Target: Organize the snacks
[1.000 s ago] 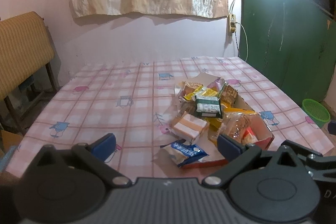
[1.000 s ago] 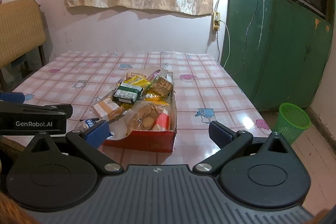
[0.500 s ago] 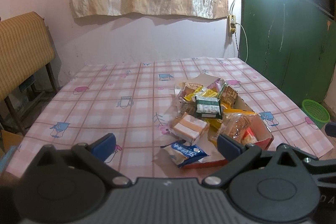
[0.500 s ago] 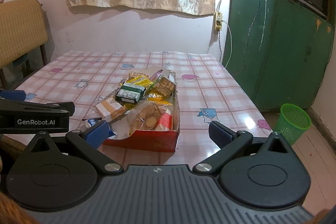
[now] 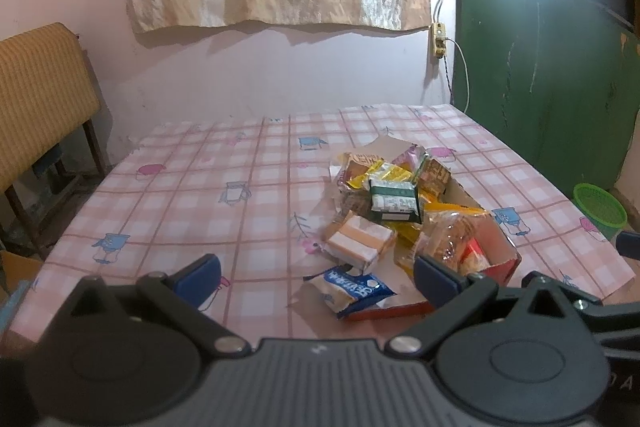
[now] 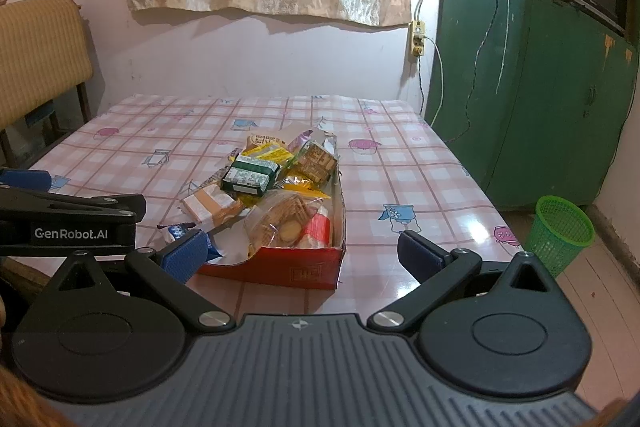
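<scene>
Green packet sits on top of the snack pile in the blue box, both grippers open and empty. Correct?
Not quite: the box is red, as the right wrist view shows. The green packet does sit on top of the pile, and the left gripper and right gripper are open and empty.

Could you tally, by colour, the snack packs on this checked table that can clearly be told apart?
Blue-and-white foil packet: 1
Orange-and-white striped pack: 1
Green-and-white packet: 1
Clear bag of round biscuits: 1
Total: 4 clearly separate. The yellow and brown wrappers behind them overlap too much to count.
</scene>
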Available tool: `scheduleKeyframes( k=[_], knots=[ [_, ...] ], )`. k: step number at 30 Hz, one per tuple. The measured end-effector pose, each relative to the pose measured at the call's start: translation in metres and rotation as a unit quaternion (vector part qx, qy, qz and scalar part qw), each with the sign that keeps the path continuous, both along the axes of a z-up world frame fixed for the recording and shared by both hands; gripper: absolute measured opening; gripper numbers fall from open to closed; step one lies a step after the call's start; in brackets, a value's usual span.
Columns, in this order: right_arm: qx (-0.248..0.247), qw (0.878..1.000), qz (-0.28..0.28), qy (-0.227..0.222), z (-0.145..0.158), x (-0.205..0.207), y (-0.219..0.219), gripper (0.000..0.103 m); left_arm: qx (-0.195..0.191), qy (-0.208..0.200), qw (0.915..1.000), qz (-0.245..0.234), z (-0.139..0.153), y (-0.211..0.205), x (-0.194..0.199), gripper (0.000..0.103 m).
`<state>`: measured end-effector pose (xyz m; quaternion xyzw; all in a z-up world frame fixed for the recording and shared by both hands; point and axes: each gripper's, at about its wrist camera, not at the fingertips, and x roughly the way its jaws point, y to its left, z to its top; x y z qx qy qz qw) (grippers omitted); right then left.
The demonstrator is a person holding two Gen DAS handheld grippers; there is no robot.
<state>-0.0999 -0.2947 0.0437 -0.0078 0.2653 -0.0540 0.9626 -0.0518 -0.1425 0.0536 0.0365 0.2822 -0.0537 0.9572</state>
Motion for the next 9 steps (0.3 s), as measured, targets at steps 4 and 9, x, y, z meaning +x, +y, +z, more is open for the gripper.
scheduleKeyframes(
  k=[4,9],
  knots=[
    [0.000,1.000,0.000,0.000,0.0005,0.0009,-0.0007,0.103,-0.006,0.004,1.0000,-0.001,-0.0003,0.0018,0.0020,0.102],
    [0.000,1.000,0.001,0.002,0.0005,0.0019,-0.0024,0.103,-0.003,0.003,1.0000,-0.004,-0.0013,0.0025,0.0043,0.102]
  ],
)
